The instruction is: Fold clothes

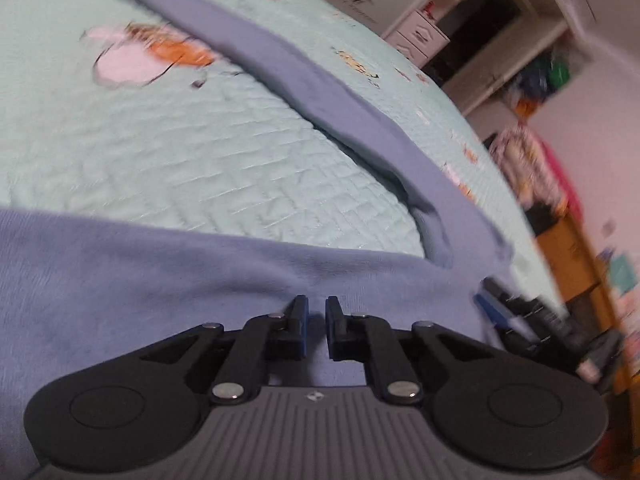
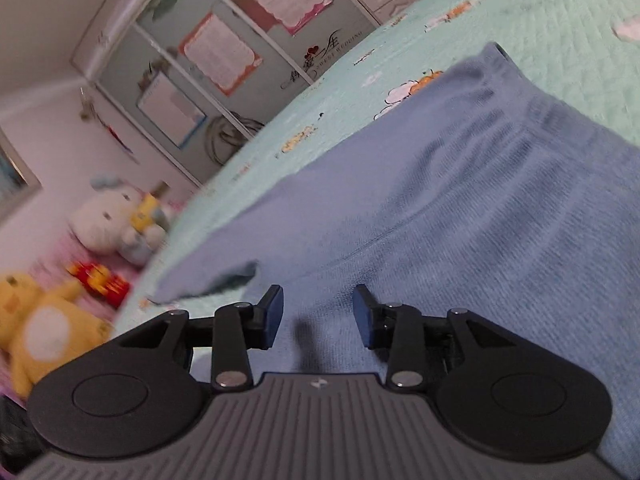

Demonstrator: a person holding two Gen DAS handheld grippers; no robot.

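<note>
Blue knit trousers lie on a mint quilted bedspread, with one leg stretching away to the far upper left. My left gripper is at the near part of the trousers, its jaws almost together, and the cloth creases toward its tips as if pinched. The blurred fingers of my right gripper show at the right. In the right wrist view, my right gripper hovers open over the trousers, nothing between its pads. The gathered waistband lies beyond it.
The bedspread ends at the bed's left side, where plush toys and a yellow one sit. A wardrobe with posters stands behind. White drawers, shelves and hanging clothes line the right.
</note>
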